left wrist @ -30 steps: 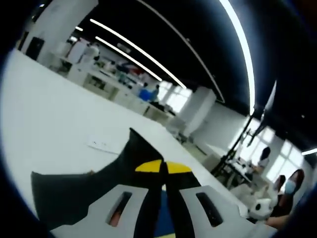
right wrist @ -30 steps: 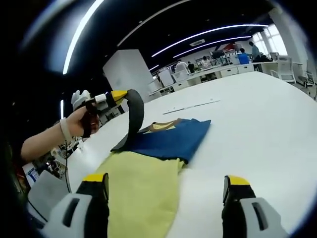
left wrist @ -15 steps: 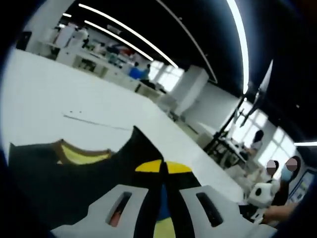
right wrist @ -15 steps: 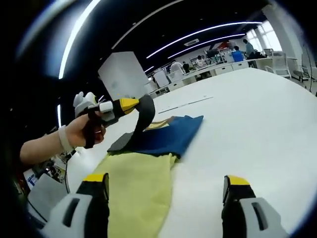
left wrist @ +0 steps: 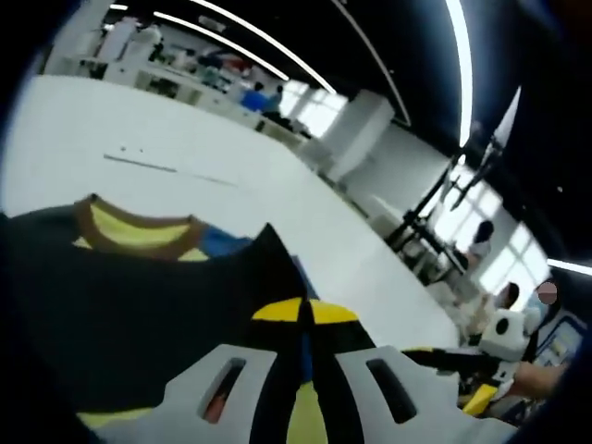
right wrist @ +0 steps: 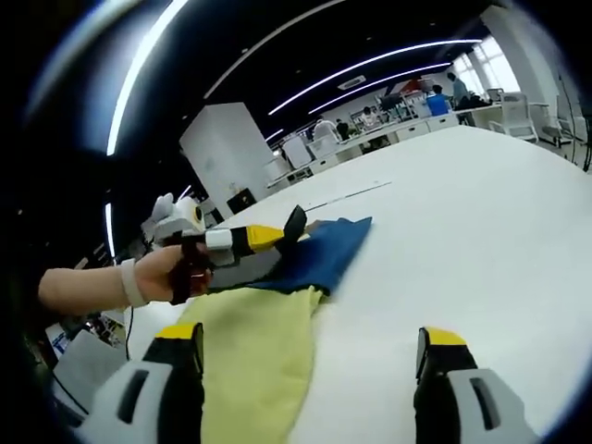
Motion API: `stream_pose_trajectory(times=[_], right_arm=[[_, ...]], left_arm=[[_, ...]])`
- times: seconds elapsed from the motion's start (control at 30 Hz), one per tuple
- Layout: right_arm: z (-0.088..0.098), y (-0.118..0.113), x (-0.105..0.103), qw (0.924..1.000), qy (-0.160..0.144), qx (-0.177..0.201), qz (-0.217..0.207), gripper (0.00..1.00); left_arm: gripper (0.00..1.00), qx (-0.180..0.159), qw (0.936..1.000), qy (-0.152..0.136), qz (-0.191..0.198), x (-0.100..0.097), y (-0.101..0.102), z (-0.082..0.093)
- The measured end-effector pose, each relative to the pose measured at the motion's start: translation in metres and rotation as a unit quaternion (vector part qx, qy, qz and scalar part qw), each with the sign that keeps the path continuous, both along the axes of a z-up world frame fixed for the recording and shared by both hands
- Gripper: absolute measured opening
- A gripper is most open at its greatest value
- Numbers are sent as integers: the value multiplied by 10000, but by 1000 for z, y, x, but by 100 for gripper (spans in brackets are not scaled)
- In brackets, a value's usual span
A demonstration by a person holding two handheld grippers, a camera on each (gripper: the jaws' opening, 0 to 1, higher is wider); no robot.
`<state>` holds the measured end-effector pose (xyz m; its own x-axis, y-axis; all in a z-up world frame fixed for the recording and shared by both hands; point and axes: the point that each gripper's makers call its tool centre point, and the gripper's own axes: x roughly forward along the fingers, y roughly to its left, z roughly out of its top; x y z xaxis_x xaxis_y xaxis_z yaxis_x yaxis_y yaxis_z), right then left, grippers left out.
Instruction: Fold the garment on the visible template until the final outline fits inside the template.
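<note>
Lengthwise, the garment (right wrist: 277, 305) runs away from the right gripper (right wrist: 310, 356) on the white table (right wrist: 462, 231), yellow part near, blue part far. That gripper's jaws stand wide apart, while the left gripper (right wrist: 277, 233) pinches a dark flap (right wrist: 294, 224) over the blue.

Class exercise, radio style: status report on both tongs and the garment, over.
Left tongs shut on dark sleeve, low over the garment. Right tongs open, empty, over its yellow part. White table beyond; nothing in the way.
</note>
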<state>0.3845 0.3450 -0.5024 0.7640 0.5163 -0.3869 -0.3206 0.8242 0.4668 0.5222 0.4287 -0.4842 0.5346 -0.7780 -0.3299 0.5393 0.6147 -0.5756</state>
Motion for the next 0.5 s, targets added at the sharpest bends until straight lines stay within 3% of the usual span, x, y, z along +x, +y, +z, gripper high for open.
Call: stream_pose_trajectory(times=[0.27,0.5], right_arm=[[0,2,-2,10000,-30,38,25,97],[2,4,0,10000,-62,41,52,97]], left_arm=[[0,123,9999,81,-42,0,-5,-12],[0,217,9994,-173,-189,1,-11,-11]])
